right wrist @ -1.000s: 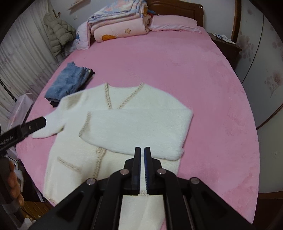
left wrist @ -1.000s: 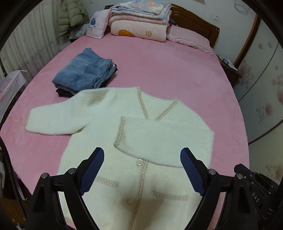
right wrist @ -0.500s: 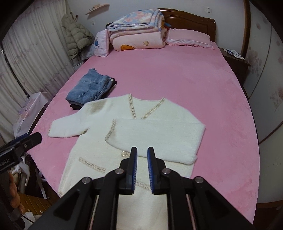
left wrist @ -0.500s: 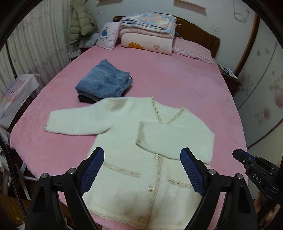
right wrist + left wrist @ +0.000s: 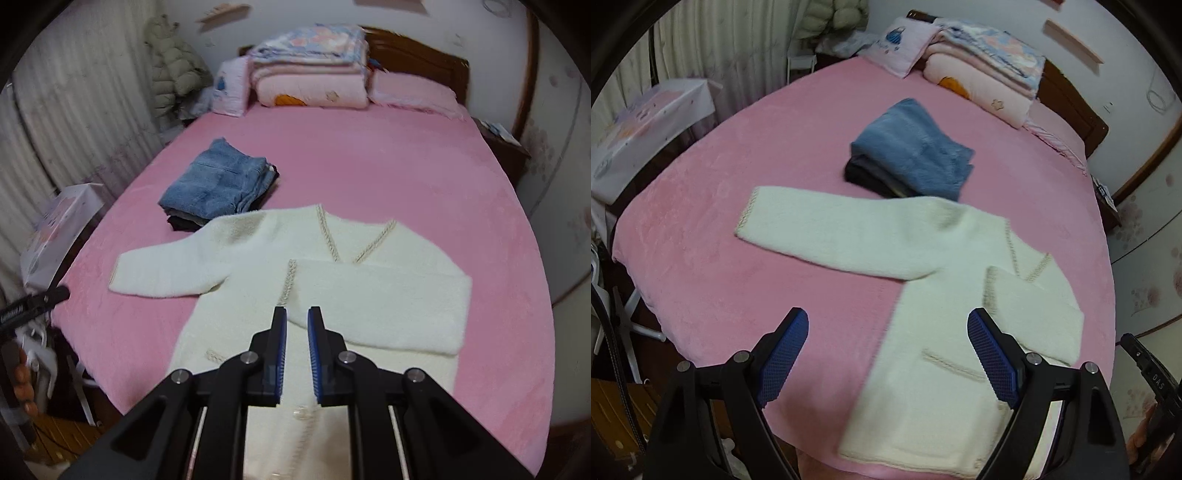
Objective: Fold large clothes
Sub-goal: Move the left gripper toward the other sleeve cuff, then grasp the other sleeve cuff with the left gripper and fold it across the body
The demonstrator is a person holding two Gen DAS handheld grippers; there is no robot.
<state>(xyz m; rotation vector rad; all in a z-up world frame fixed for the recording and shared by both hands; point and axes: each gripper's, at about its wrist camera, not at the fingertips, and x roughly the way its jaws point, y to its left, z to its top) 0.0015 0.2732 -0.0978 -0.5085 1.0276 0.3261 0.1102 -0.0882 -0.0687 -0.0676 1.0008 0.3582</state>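
A cream fleece cardigan (image 5: 945,295) with braided trim lies flat on the pink bed (image 5: 757,155); it also shows in the right wrist view (image 5: 325,280). Its right sleeve (image 5: 376,302) is folded across the chest. Its left sleeve (image 5: 827,232) lies stretched out to the left. My left gripper (image 5: 886,350) is wide open and empty, above the bed's near edge beside the cardigan's hem. My right gripper (image 5: 296,332) is open by a narrow gap and empty, above the cardigan's front.
A folded stack of jeans and dark clothes (image 5: 912,155) lies behind the cardigan. Folded quilts and pillows (image 5: 314,74) sit at the headboard. A white box (image 5: 646,125) stands left of the bed. A nightstand (image 5: 502,147) stands at the right.
Both grippers drew back from the cardigan. The left gripper swung left toward the stretched-out sleeve. The right gripper's jaws went from shut to slightly apart.
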